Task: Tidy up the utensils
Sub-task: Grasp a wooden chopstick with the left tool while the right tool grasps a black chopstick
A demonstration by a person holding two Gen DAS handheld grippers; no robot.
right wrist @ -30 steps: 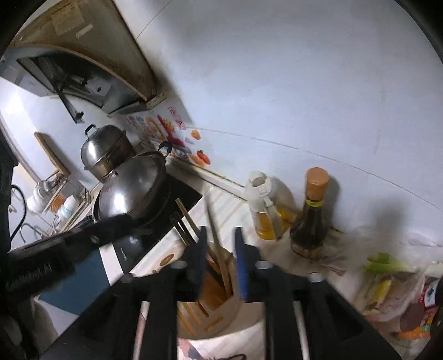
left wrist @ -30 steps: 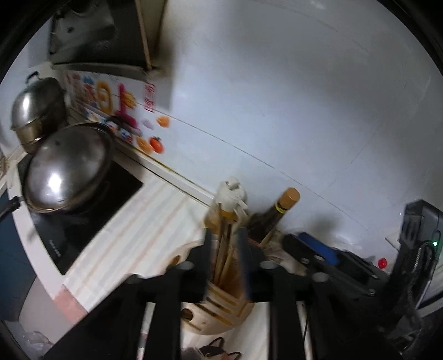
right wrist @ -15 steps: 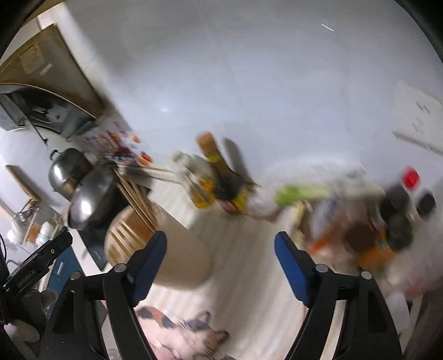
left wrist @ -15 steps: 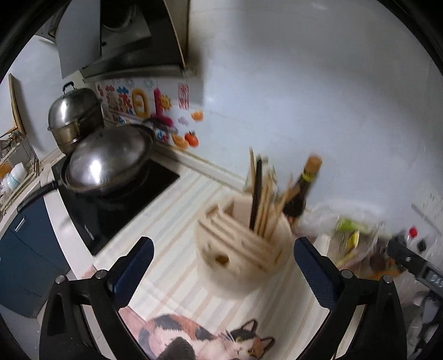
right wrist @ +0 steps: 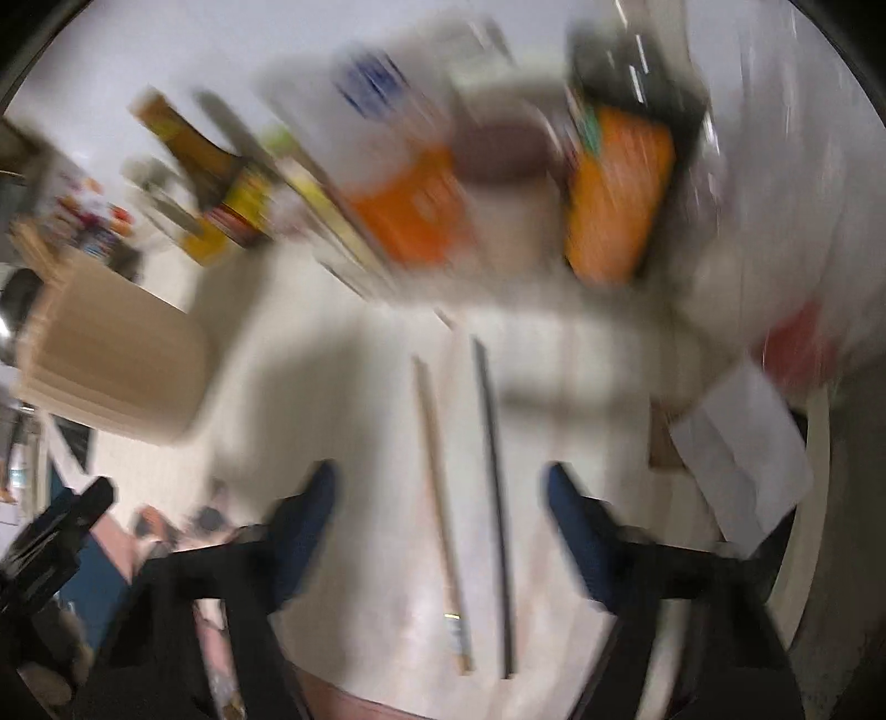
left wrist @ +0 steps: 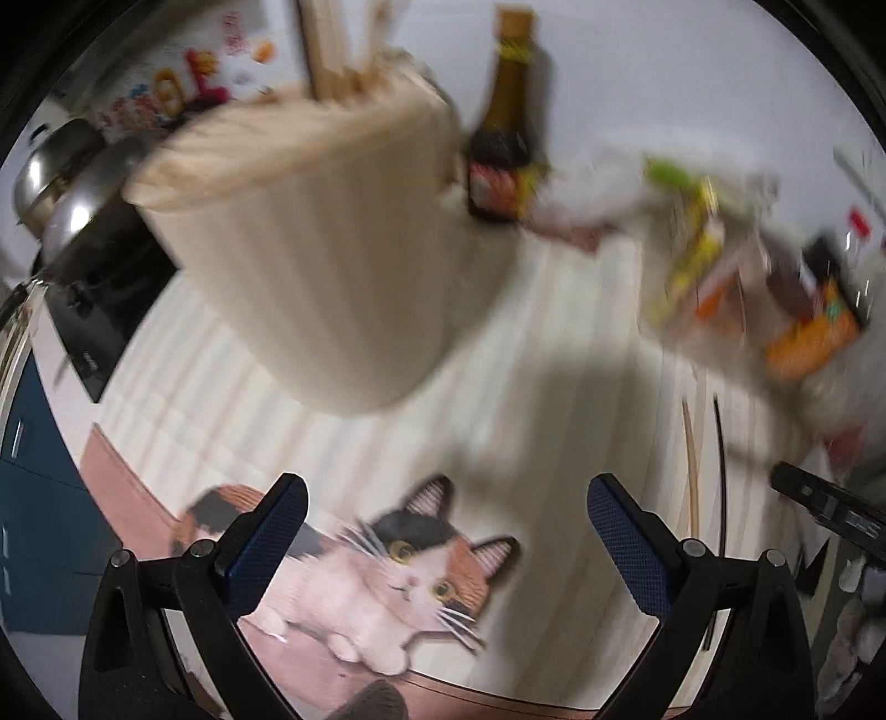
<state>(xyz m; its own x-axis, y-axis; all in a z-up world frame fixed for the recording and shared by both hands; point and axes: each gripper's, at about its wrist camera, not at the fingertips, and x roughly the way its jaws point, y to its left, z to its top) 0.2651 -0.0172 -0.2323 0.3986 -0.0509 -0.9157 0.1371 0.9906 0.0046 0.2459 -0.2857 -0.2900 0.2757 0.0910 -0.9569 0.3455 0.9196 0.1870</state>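
A round wooden utensil holder (left wrist: 332, 243) stands on the striped counter with several chopsticks (left wrist: 332, 50) upright in it; it also shows in the right wrist view (right wrist: 111, 365). Two loose chopsticks lie on the counter: a light wooden one (right wrist: 440, 509) and a dark one (right wrist: 493, 498), both between the right gripper's fingers; in the left wrist view they lie at the right (left wrist: 703, 471). My left gripper (left wrist: 443, 548) is open and empty above a cat picture. My right gripper (right wrist: 440, 531) is open, low over the two chopsticks. Both views are blurred.
A dark sauce bottle (left wrist: 506, 144) stands behind the holder. Bags and orange packets (right wrist: 614, 194) crowd the counter's back right. A wok and a pot (left wrist: 61, 183) sit on the black hob at the left. A white paper (right wrist: 742, 448) lies at the right.
Both grippers opened, letting go of chopsticks now standing in the holder. Both have dropped low toward the counter; the right one swung right over the two loose chopsticks.
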